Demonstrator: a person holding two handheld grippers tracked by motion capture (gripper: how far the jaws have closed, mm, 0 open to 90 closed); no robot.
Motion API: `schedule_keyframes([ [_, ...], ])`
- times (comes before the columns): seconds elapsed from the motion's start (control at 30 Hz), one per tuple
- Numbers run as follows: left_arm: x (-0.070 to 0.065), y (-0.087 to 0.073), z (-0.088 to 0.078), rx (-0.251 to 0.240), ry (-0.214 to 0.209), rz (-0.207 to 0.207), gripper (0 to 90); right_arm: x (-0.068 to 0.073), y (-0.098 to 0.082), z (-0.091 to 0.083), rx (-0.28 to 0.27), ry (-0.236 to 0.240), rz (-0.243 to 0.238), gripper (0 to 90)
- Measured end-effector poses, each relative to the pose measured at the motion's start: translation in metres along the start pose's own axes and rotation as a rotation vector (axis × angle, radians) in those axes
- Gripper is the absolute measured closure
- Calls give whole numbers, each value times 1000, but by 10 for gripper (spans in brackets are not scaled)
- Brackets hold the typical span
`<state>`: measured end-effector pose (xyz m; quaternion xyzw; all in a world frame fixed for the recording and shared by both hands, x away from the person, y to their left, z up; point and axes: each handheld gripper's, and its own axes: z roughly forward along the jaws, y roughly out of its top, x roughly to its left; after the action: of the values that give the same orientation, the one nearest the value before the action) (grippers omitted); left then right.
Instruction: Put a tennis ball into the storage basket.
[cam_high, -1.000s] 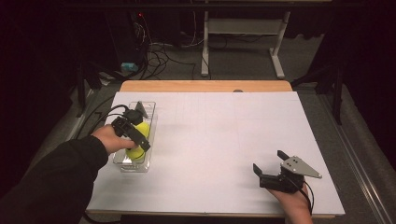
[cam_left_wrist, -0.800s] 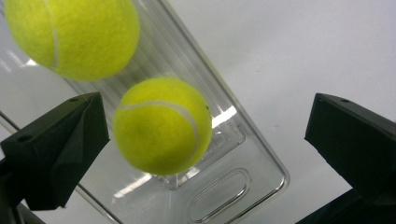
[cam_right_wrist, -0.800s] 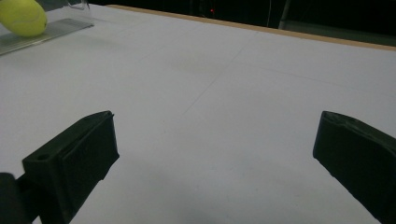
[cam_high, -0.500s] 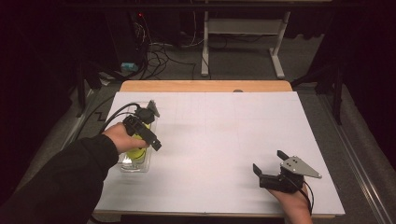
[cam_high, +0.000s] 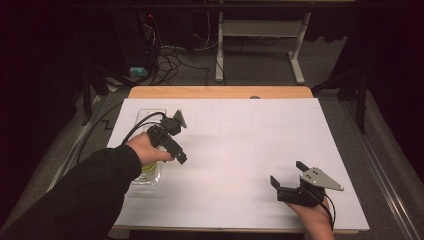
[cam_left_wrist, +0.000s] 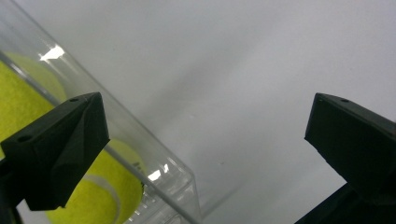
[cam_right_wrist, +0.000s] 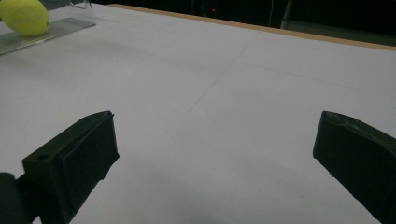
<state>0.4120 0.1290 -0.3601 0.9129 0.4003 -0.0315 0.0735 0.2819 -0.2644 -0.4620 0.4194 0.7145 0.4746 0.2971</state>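
Note:
A clear plastic tray lies along the left side of the white table and holds yellow tennis balls. My left gripper hovers open just right of the tray, over its near right edge, with nothing between its jaws. In the left gripper view the tray wall and a tennis ball sit behind the left jaw. My right gripper rests open near the front right edge. In the right gripper view a tennis ball and the tray show far off.
White paper covers the tabletop, and a wooden strip runs along the far edge. Beyond the table are cables and a metal stand on the dark floor.
My left gripper has come away from over the tray's tennis balls and moved right, to the tray's right edge. The right gripper has stayed still.

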Motion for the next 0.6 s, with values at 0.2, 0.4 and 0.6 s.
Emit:
schedule_keyframes([
  [0.2, -11, 8, 3, -8, -12, 20, 5, 0, 0, 0, -1, 1, 0, 0],
  [0.4, -22, 15, 5, -16, -32, 46, 5, 0, 0, -1, -2, 2, -2, 0],
  [0.6, -28, 19, 9, -17, -38, 59, 5, 0, 0, 0, -1, 3, 1, 0],
])
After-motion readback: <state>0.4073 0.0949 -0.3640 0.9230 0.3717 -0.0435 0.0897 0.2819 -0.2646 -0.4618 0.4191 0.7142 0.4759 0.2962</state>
